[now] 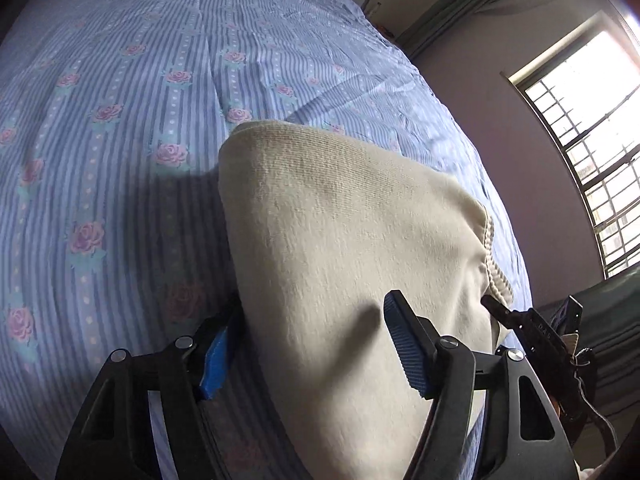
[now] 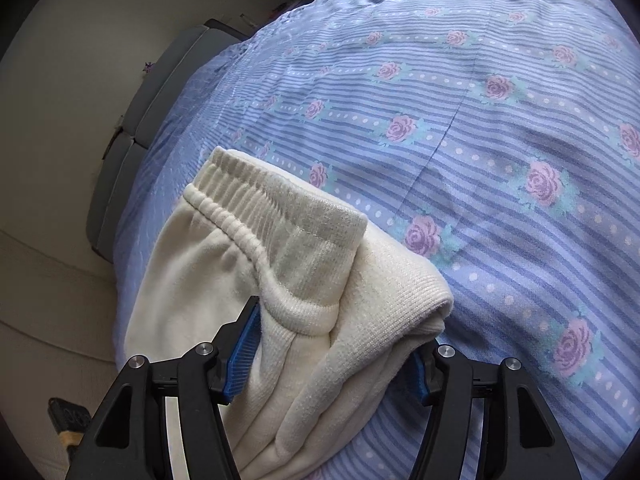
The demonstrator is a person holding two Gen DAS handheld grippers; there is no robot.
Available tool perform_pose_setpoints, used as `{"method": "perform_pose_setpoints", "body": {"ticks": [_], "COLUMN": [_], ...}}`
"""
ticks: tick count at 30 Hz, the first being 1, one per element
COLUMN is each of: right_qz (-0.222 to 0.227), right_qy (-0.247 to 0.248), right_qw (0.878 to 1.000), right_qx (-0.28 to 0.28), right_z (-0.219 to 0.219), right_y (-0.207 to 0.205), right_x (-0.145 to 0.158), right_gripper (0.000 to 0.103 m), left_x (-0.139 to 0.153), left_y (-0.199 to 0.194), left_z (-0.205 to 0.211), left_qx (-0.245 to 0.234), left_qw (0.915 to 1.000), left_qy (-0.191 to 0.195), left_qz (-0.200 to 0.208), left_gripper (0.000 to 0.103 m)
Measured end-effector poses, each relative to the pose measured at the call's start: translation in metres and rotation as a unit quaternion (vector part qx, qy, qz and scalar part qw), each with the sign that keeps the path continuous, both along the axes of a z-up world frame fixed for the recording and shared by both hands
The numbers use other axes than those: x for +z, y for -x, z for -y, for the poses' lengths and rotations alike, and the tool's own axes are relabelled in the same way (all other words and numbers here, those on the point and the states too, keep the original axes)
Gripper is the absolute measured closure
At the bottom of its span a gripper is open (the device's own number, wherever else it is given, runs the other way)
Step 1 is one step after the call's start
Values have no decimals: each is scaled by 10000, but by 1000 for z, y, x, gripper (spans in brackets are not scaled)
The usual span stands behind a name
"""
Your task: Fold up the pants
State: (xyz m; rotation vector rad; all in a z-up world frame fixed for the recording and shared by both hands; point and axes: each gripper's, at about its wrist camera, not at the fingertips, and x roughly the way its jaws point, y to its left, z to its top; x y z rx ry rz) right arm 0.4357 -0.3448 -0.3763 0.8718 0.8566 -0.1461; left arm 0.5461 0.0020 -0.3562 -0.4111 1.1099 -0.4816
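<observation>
Cream knitted pants point(image 1: 340, 248) lie folded into a thick bundle on the bed. In the left wrist view my left gripper point(image 1: 308, 344) straddles the near end of the bundle with its jaws wide apart, one blue pad on each side. In the right wrist view the pants point(image 2: 320, 280) show the ribbed elastic waistband point(image 2: 280, 216) on top. My right gripper point(image 2: 336, 344) is open around that end, with cloth between the pads. The other gripper's tip point(image 1: 516, 320) shows at the right of the left wrist view.
The bed is covered by a blue striped sheet with pink roses point(image 1: 120, 120). A barred window point(image 1: 592, 128) is on the right wall. A grey bed frame or cushion point(image 2: 160, 92) and pale floor point(image 2: 40, 300) lie beyond the bed's left edge.
</observation>
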Motion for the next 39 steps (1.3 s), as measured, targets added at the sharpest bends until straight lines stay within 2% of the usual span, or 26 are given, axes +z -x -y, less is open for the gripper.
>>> {"method": "perform_pose_setpoints", "body": {"ticks": [4, 7, 11, 14, 15, 18, 20, 22, 24, 27, 30, 36, 39], "right_qz": [-43, -38, -86, -333, -396, -427, -411, -366, -269, -142, -64, 79, 57], "right_qy": [194, 269, 265, 146, 101, 113, 155, 149, 194, 515, 576, 948, 897], "right_qw": [9997, 9995, 9994, 9989, 9986, 9972, 9963, 9955, 9946, 9904, 9861, 9714, 9698], "right_qx": [117, 175, 224, 307, 345, 597, 732, 865, 987, 1275, 1554, 2177, 2267], "right_z": [-5, -6, -5, -2, 0, 1, 0, -2, -6, -20, -33, -89, -117], "right_y": [-9, -13, -20, -27, -28, -26, -21, -16, -11, -1, 19, 75, 105], "right_x": [0, 0, 0, 2, 4, 17, 31, 48, 68, 106, 140, 205, 226], "right_gripper": [36, 32, 30, 31, 35, 52, 57, 60, 61, 61, 61, 61, 61], "left_x": [-15, -20, -19, -5, 3, 22, 35, 49, 64, 89, 118, 175, 202], "left_y": [-28, -42, -52, -48, -46, -37, -30, -20, -7, 18, 53, 129, 166], "left_z": [8, 12, 19, 22, 24, 30, 31, 30, 28, 17, 0, -46, -70], "left_qx": [-161, -248, -243, -109, -77, 50, 106, 123, 104, 84, 55, 108, 214], "left_qw": [9988, 9975, 9968, 9975, 9982, 9987, 9985, 9983, 9988, 9992, 9998, 9998, 9991], "left_qy": [432, 596, 558, 385, 290, 234, 285, 382, 313, 266, 163, -91, -295], "left_qz": [-161, -293, -528, -587, -525, -460, -446, -425, -354, -291, -134, 170, 231], "left_gripper": [42, 45, 53, 63, 67, 72, 73, 73, 73, 73, 73, 73, 73]}}
